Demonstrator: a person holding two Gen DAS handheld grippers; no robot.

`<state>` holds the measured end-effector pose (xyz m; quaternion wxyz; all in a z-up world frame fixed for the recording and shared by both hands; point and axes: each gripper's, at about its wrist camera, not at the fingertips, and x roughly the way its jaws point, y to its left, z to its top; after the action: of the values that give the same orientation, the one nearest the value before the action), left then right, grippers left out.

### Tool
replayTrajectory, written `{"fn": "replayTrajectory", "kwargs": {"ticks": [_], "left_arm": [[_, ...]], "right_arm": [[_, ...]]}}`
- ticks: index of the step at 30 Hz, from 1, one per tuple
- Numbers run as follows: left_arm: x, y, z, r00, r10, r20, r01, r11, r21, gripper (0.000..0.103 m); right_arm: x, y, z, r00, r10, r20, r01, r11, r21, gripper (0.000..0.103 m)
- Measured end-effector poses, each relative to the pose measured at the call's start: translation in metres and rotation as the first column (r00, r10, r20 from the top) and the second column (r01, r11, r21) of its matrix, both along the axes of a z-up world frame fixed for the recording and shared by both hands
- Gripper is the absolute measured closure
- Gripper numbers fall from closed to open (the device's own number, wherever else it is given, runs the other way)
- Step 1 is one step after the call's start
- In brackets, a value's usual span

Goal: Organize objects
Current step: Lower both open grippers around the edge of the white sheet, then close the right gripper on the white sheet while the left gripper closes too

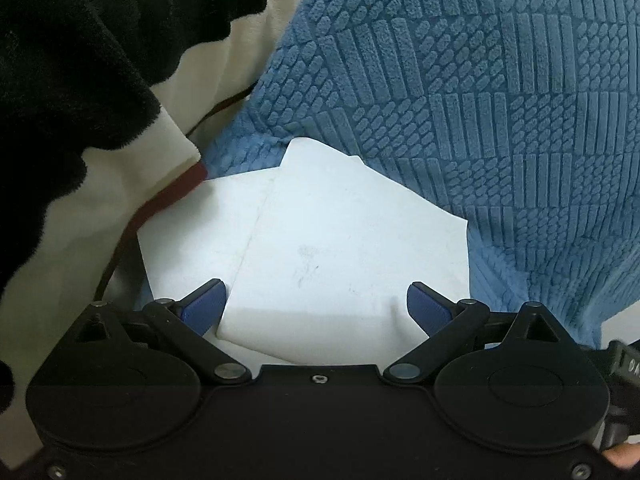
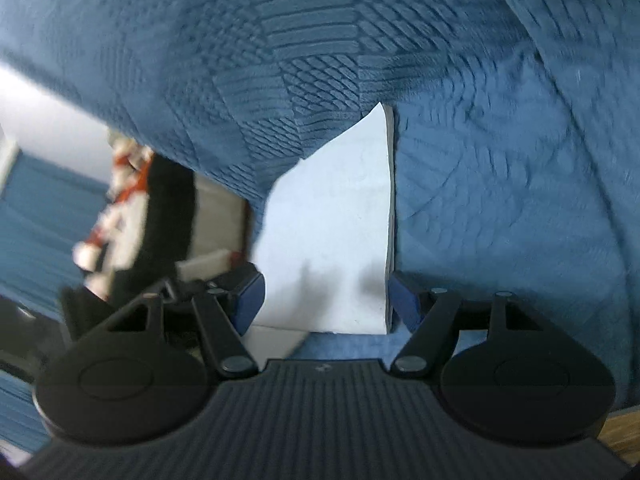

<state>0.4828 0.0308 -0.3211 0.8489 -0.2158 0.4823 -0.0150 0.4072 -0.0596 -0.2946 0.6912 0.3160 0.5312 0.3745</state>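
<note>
In the left wrist view a white foam slab lies half under a blue textured blanket. A second white slab sits beneath it at the left. My left gripper hovers over the top slab's near edge with its jaws wide apart; its pads press on nothing. In the right wrist view a white foam slab stands between the blue pads of my right gripper. Both pads meet its side edges, so the jaws are shut on it. The blue blanket drapes over its far end.
A black and cream fleece with a dark red trim lies at the left. The right wrist view is blurred: a red and white plush shape and black fabric at the left, a strip of wooden floor at the lower right.
</note>
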Motion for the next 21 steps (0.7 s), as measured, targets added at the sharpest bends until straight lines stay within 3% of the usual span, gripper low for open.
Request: {"fn": "replayTrajectory", "kwargs": {"ticks": [5,8,11,16,18,21], "left_arm": [[-0.002,0.000,0.001,1.000,0.012,0.005,-0.012,1.000,-0.006,0.008],[-0.003,0.006,0.000,1.000,0.029,0.006,-0.029,0.999,-0.037,0.009],[-0.003,0.010,-0.001,0.999,0.038,0.005,-0.037,0.996,-0.080,0.010],[-0.005,0.014,0.000,0.999,0.049,-0.001,-0.049,0.994,-0.097,0.015],[-0.005,0.018,0.000,0.998,0.067,-0.007,-0.068,0.990,-0.125,0.017],[-0.010,0.021,0.004,0.994,0.106,-0.010,-0.106,0.982,-0.156,0.018]], "right_arm": [[0.002,-0.008,-0.004,0.998,-0.037,-0.059,0.043,0.995,0.088,0.031],[0.003,-0.018,-0.008,0.991,-0.065,-0.118,0.088,0.975,0.206,0.032],[0.005,-0.016,-0.008,0.987,-0.010,-0.163,0.065,0.940,0.334,0.046],[0.003,-0.005,0.004,0.993,-0.010,-0.115,0.041,0.962,0.269,0.089],[0.005,-0.004,0.004,0.995,-0.032,-0.099,0.053,0.976,0.209,0.097],[0.004,-0.004,0.005,0.994,-0.061,-0.095,0.076,0.983,0.166,0.097]]}}
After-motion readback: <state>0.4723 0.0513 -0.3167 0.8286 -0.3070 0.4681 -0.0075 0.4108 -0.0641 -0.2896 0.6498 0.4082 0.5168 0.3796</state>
